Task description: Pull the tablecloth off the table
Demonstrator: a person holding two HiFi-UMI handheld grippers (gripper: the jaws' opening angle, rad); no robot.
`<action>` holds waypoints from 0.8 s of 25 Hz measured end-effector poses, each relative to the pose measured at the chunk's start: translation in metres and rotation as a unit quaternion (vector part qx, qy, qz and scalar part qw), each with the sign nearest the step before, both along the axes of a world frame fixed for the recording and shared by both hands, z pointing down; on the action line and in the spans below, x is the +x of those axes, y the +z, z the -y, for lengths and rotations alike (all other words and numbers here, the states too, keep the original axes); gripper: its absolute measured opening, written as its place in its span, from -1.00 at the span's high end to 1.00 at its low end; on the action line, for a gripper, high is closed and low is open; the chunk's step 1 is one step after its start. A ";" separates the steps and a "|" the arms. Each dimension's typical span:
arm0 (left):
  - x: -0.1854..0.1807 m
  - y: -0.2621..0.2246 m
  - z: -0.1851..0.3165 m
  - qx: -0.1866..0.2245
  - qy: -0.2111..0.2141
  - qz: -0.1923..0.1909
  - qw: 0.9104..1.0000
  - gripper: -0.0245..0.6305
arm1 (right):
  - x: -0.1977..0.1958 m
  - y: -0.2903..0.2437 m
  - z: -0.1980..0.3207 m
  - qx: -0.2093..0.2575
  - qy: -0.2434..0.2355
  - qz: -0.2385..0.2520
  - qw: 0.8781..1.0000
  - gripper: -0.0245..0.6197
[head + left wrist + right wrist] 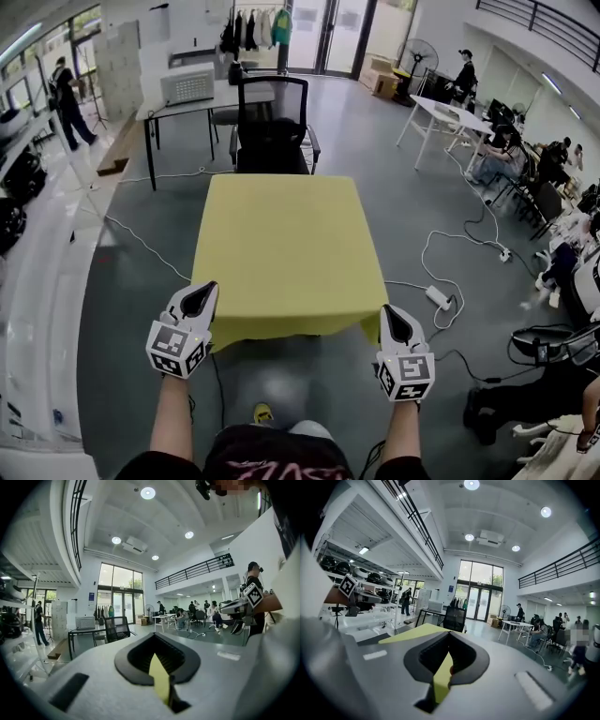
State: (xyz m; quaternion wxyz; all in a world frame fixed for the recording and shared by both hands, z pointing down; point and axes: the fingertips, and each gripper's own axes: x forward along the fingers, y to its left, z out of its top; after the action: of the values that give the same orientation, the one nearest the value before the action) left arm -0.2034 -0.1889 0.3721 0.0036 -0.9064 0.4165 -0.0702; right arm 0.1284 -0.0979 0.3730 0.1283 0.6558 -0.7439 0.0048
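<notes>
Left hand-held gripper, right hand-held gripper, tight on tablecloth corners

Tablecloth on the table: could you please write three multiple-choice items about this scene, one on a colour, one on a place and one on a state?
1. What colour is the tablecloth?
A. white
B. yellow
C. red

2. Where does the black chair stand?
A. beyond the tablecloth's far edge
B. beside its left edge
C. on top of it

3. How are the left gripper and right gripper?
A. both open above the cloth
B. one open, one shut
C. each shut on a near corner of the tablecloth

Answers:
1 B, the cloth is yellow in every view.
2 A, the head view shows the chair behind the far edge.
3 C, each gripper view shows yellow cloth pinched between closed jaws.
</notes>
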 end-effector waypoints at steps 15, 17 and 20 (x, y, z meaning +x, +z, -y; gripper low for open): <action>0.011 0.027 0.099 -0.017 0.027 0.027 0.999 0.91 | 0.004 0.018 0.111 -0.023 -0.020 -0.029 0.999 0.88; 0.014 0.031 0.119 -0.021 0.024 0.032 0.999 0.91 | 0.008 0.023 0.136 -0.028 -0.025 -0.027 0.999 0.88; 0.018 0.042 0.151 -0.032 0.018 0.040 0.999 0.91 | 0.014 0.035 0.174 -0.037 -0.033 -0.022 0.999 0.88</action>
State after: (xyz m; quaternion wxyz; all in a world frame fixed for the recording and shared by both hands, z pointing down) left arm -0.1856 -0.3396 0.4146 -0.0072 -0.9097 0.3976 -0.1193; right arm 0.1426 -0.2714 0.4076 0.1692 0.6255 -0.7616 0.0139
